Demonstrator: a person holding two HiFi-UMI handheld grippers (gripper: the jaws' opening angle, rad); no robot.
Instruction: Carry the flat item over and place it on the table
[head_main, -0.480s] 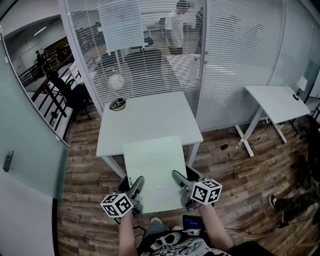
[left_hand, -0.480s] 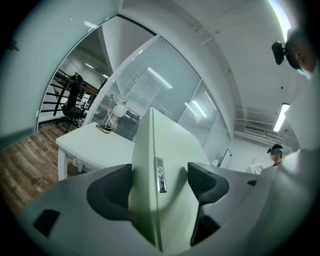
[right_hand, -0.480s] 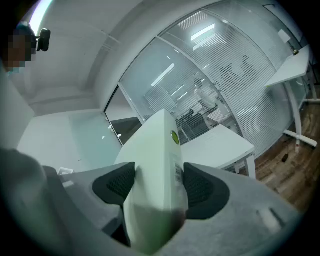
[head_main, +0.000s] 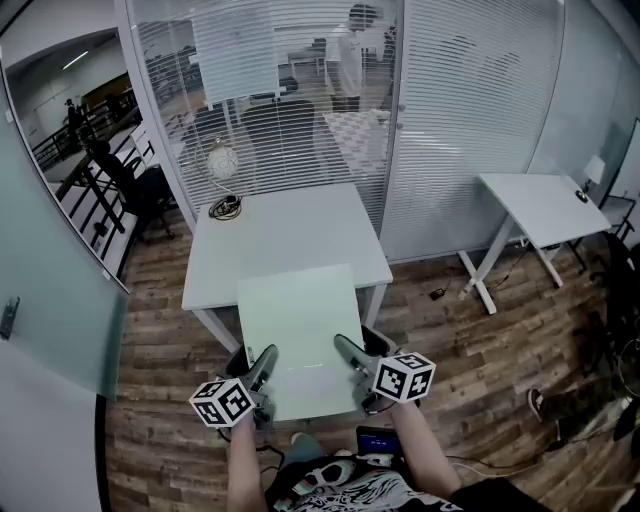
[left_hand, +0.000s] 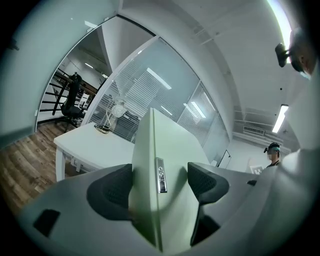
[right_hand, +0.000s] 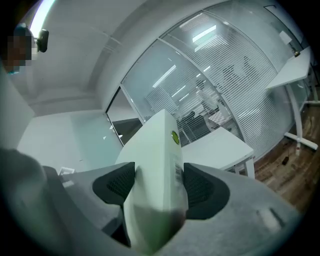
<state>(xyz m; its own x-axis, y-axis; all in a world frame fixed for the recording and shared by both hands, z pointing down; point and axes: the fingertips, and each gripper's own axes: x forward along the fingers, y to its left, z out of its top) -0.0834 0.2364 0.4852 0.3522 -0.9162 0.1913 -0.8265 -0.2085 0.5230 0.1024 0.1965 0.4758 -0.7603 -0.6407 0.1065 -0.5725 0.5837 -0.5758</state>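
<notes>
Flat box (head_main: 296, 330), green sticker (right_hand: 174, 137), perhaps barcode label (right_hand: 178, 170)

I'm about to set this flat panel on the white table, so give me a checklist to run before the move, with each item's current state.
1. Left gripper clamped on flat panel edge: ok.
2. Right gripper clamped on its other edge: ok.
3. Table near half bare for landing: ok.
4. Cable coil away at far left corner: ok.
5. Panel's front edge high enough above tabletop: cannot tell.
</notes>
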